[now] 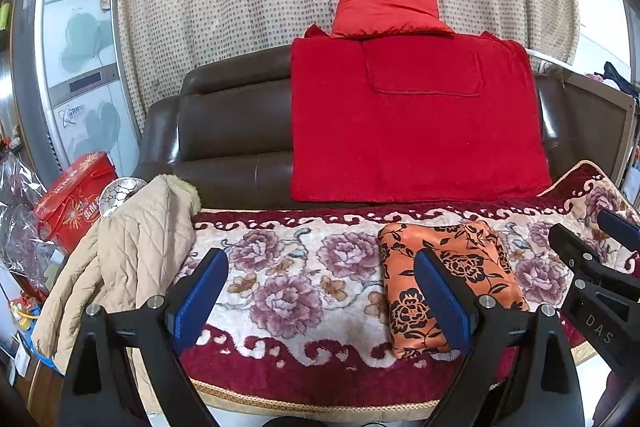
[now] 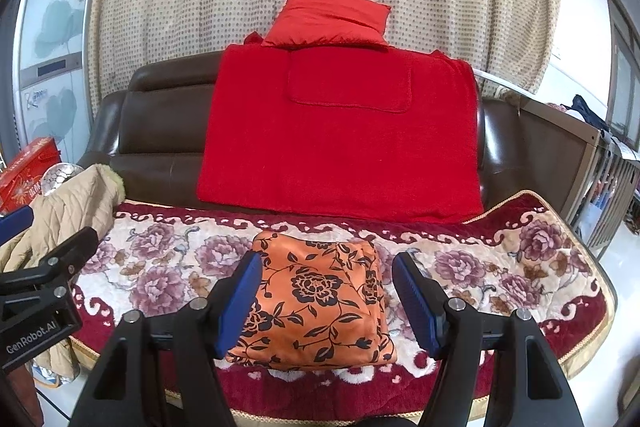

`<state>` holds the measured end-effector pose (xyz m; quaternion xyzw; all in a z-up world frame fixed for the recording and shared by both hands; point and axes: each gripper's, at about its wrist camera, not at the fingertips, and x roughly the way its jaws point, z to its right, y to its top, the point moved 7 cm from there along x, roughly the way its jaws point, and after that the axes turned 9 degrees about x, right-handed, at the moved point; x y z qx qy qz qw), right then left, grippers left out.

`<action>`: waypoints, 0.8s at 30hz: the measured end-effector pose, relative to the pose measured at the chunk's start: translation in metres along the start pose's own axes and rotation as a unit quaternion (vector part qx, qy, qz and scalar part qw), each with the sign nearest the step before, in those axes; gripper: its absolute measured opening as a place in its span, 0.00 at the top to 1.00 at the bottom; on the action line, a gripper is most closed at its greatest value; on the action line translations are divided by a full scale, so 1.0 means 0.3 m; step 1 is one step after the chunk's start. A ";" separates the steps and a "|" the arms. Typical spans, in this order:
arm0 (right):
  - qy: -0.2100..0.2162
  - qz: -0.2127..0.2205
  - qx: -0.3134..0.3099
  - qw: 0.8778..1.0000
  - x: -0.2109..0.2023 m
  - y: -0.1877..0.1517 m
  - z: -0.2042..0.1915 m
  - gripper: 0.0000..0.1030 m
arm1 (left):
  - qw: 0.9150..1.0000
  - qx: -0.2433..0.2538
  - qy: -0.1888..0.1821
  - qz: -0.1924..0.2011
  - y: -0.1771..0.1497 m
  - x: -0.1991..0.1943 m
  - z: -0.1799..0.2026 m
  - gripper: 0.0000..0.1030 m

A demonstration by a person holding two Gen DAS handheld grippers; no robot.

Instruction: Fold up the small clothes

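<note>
Your folded orange garment with black flowers lies on the floral plush cover of a brown leather sofa. Both the left gripper and right gripper hang released, jaws empty. Only your left view shows the beige quilted jacket fully.

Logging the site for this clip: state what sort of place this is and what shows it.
Most likely a home living room. A brown leather sofa with a floral cover stands before long dotted curtains, and a fridge stands at the left.
</note>
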<state>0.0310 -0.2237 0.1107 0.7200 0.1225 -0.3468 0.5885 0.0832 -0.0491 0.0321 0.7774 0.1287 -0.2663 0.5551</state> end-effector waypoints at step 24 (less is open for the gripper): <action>-0.021 -0.017 -0.009 1.000 0.145 0.004 -0.003 0.31 | 1.000 -0.005 -0.023 -0.012 0.013 0.160 0.031 0.09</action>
